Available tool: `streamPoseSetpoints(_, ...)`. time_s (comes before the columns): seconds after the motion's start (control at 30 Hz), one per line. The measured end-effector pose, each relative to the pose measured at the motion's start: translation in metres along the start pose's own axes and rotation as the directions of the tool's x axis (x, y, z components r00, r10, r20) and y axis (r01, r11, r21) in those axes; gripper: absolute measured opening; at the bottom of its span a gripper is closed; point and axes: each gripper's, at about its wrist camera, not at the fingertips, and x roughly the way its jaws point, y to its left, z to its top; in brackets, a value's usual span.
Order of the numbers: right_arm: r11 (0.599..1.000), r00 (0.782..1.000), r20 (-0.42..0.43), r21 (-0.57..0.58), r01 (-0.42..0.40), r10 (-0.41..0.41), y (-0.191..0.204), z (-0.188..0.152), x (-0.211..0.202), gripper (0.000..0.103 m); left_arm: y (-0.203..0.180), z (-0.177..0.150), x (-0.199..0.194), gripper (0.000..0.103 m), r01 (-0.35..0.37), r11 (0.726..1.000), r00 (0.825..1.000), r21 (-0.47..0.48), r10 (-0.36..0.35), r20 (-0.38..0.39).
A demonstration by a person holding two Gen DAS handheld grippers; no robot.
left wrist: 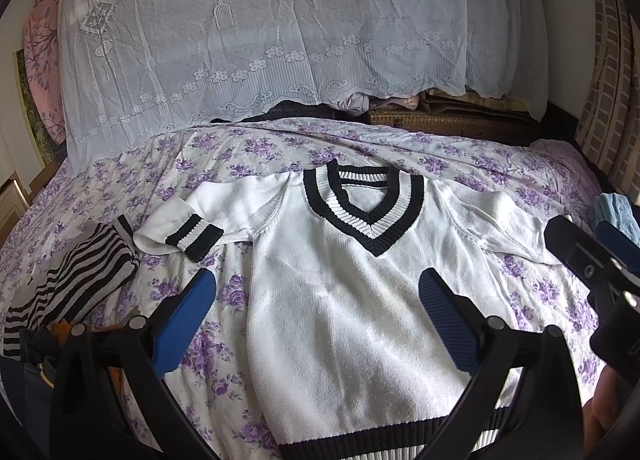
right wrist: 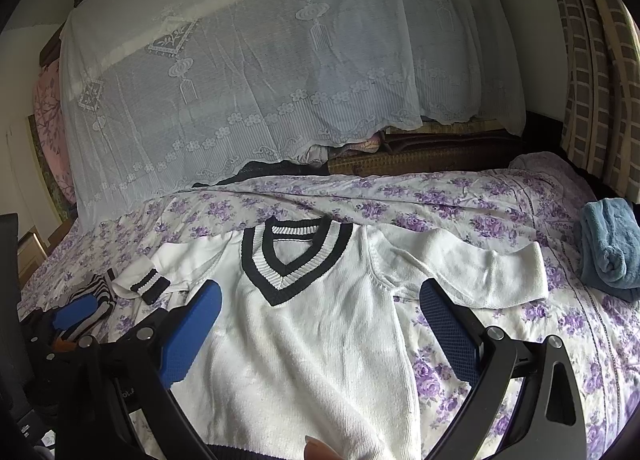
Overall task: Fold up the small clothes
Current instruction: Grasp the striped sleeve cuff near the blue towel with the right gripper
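Note:
A small white knit sweater [left wrist: 340, 300] with a black-and-white V-neck collar [left wrist: 364, 211] lies face up and flat on the floral bed sheet [left wrist: 100, 195]. One sleeve is bent inward, its striped cuff [left wrist: 194, 236] on top. The other sleeve [right wrist: 480, 276] lies stretched out sideways. My left gripper [left wrist: 318, 300] hovers open over the sweater's chest, blue fingers [left wrist: 188, 320] wide apart and holding nothing. My right gripper [right wrist: 320, 296] is also open over the sweater [right wrist: 312, 340], on the side of the stretched sleeve. A person's fingertip [right wrist: 316, 452] shows at the hem.
A black-and-grey striped garment [left wrist: 76, 276] lies beside the bent sleeve. A folded blue towel [right wrist: 608, 248] rests on the sheet beyond the stretched sleeve. A white lace cloth [left wrist: 280, 39] covers a stack at the bed's far side. A checked curtain [right wrist: 592, 59] hangs on the right.

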Motion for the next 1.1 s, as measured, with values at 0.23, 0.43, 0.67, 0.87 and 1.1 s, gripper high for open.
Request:
streamPoseSetpoints(0.23, 1.0, 1.0, -0.004, 0.014, -0.008, 0.008, 0.003, 0.0, 0.006, 0.1, 0.006, -0.007, 0.018, 0.099, 0.01, 1.0, 1.0, -0.016, -0.011, -0.016)
streamPoseSetpoints(0.43, 0.966, 0.981, -0.074, 0.201, -0.162, 0.18, -0.044, 0.0, 0.057, 0.1, 0.027, -0.009, 0.052, 0.099, 0.083, 0.993, 0.995, -0.079, -0.088, -0.05)
streamPoseSetpoints(0.67, 0.785, 0.927, -0.194, 0.603, -0.145, 0.32, -0.16, -0.035, 0.122, 0.1, 0.048, -0.003, 0.109, 0.099, 0.112, 0.976, 0.959, -0.188, -0.156, -0.235)
streamPoseSetpoints(0.87, 0.501, 0.932, -0.076, 0.857, -0.121, 0.355, -0.236, -0.088, 0.135, 0.1, 0.025, 0.006, 0.163, 0.099, 0.06, 0.991, 0.934, -0.118, -0.097, -0.345)
streamPoseSetpoints(1.1, 0.575, 0.983, -0.09, 0.818, -0.018, 0.159, -0.251, -0.062, 0.165, 0.097, -0.015, 0.012, 0.206, 0.099, -0.022, 0.995, 0.945, 0.098, 0.052, -0.322)
